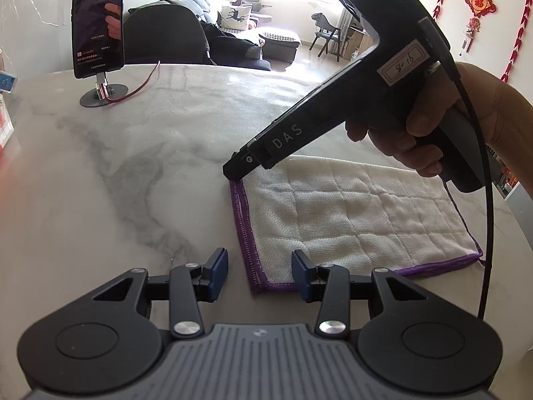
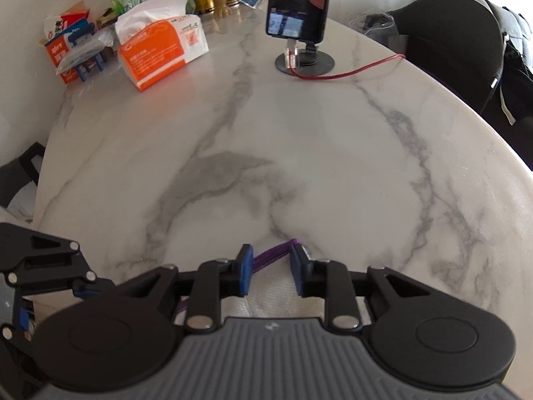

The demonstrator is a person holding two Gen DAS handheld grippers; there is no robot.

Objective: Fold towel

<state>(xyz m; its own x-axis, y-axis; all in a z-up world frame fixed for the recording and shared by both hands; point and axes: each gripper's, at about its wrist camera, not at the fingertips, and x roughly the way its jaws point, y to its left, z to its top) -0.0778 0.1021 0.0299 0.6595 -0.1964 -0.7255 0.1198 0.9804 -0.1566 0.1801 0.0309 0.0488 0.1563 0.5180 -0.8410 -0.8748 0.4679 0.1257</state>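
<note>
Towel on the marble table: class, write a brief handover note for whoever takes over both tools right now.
Left tool: open, holding nothing, its jaws either side of the towel's near corner.
Right tool: open over the far corner, purple hem showing between its pads, not gripped.
Towel: lies flat on the table, white with a purple hem; its left edge looks doubled, so one fold seems done.
Left: grip both corners and fold again.

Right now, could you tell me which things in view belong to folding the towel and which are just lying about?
Belong to the job:
towel, folded flat
left gripper, open at its near corner
right gripper, open over its far corner

Lying about:
phone on stand
red cable
tissue pack
boxes
</note>
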